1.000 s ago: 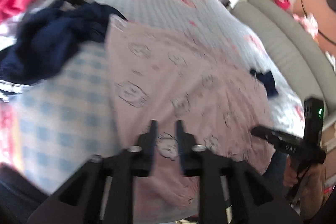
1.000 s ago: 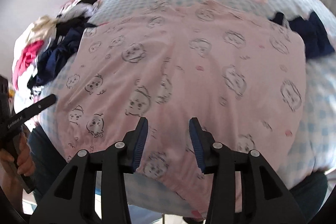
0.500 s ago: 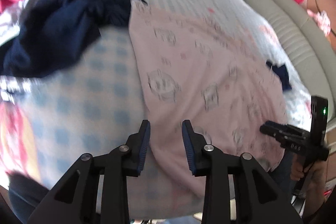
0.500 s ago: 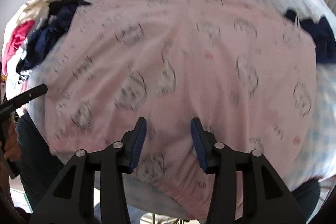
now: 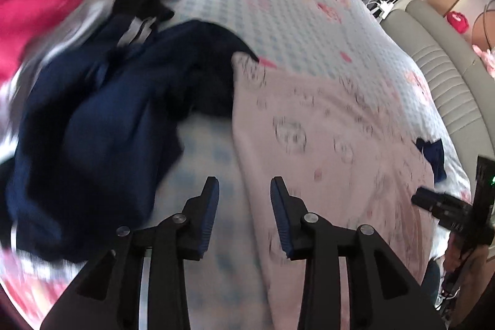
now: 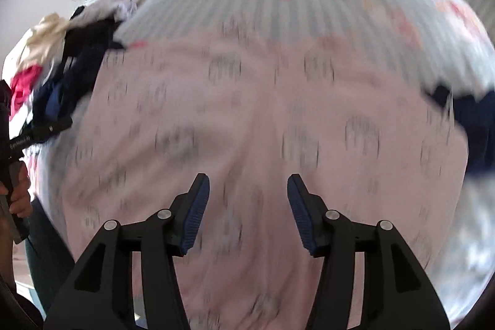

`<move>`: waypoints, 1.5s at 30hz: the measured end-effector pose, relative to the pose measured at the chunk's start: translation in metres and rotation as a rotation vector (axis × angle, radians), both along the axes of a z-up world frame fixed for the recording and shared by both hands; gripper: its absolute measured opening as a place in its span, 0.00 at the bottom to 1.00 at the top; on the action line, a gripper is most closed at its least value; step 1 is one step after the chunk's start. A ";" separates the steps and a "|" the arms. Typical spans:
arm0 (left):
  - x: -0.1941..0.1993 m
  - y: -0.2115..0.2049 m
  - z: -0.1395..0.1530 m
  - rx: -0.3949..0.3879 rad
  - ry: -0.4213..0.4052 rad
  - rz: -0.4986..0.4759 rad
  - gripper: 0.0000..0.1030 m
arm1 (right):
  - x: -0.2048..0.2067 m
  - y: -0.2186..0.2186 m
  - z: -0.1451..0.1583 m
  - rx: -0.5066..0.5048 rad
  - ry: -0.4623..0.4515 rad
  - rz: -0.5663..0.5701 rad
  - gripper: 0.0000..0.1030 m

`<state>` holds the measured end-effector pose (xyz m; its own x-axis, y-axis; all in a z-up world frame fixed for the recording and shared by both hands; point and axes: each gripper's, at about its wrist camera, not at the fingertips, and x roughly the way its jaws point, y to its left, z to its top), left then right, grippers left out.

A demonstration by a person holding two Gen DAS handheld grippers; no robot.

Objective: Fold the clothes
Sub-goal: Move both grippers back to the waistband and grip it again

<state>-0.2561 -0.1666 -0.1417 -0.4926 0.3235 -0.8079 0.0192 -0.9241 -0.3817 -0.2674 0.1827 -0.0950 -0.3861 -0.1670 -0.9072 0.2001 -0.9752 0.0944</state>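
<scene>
A pink garment printed with cartoon faces (image 5: 324,144) lies spread flat on the blue-checked bedspread (image 5: 278,5). My left gripper (image 5: 244,184) hovers open over the garment's left edge, half above bare bedspread, with nothing between its fingers. In the right wrist view the same pink garment (image 6: 247,113) fills the middle, blurred. Above its near part my right gripper (image 6: 248,180) stands open and holds nothing. Each gripper shows in the other's view: the right one (image 5: 417,200) at the garment's right side, the left one (image 6: 62,124) at its left side.
A rumpled navy garment (image 5: 92,129) lies just left of the pink one, with a pile of red, white and black clothes (image 5: 46,5) behind it. A small navy piece (image 6: 473,119) sits at the pink garment's right edge. A grey padded headboard (image 5: 448,82) bounds the bed's right.
My left gripper has slid left, from over the pink garment to its left edge. The right gripper's jaws stand wider and it has moved further over the garment.
</scene>
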 end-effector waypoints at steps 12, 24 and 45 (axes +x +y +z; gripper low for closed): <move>-0.099 0.018 -0.021 -0.011 -0.038 0.005 0.38 | -0.158 -0.035 -0.036 0.028 0.011 0.037 0.64; -0.131 0.026 -0.005 -0.166 -0.015 -0.056 0.05 | -0.199 -0.042 -0.049 0.007 0.011 0.048 0.07; 0.042 0.062 -0.019 -0.194 -0.085 -0.135 0.18 | 0.048 -0.022 -0.039 -0.073 -0.064 0.030 0.32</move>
<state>-0.2138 -0.1047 -0.1608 -0.3834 0.2165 -0.8978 -0.0855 -0.9763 -0.1989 -0.2198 0.1611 -0.1340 -0.3215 -0.2444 -0.9148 0.2206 -0.9589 0.1786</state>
